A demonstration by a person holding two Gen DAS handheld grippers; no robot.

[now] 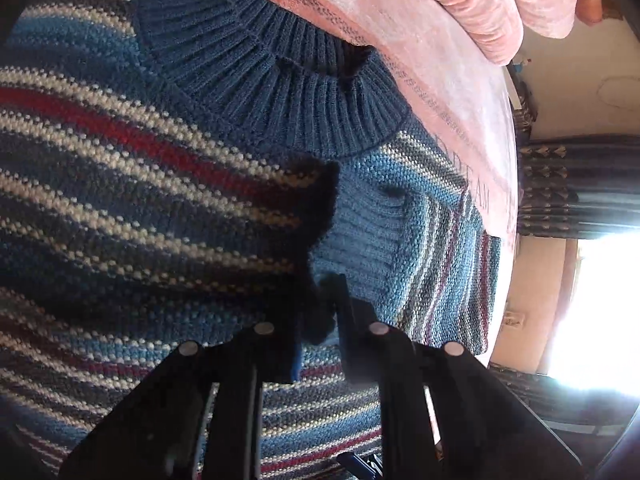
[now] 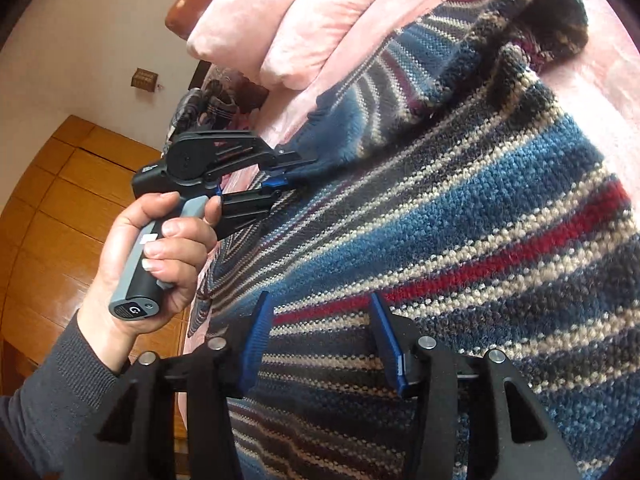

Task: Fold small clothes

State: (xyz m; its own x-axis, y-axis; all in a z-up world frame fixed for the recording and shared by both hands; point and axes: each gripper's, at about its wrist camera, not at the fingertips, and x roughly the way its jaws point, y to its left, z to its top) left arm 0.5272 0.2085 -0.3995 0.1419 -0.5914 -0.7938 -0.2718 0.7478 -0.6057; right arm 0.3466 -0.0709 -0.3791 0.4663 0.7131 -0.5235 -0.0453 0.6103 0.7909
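Observation:
A knitted sweater with blue, white, red and grey stripes lies flat on a pink bed cover. Its ribbed blue collar faces away from me. My left gripper is shut on dark blue sleeve fabric. In the right wrist view the same left gripper, held in a person's hand, pinches the sleeve's blue cuff at the sweater's left edge. The sleeve runs back across the sweater. My right gripper hovers open over the striped body, with nothing between its blue pads.
Rolled pink bedding lies at the head of the bed. Beyond the bed's edge are a wooden floor, a patterned curtain and a very bright window.

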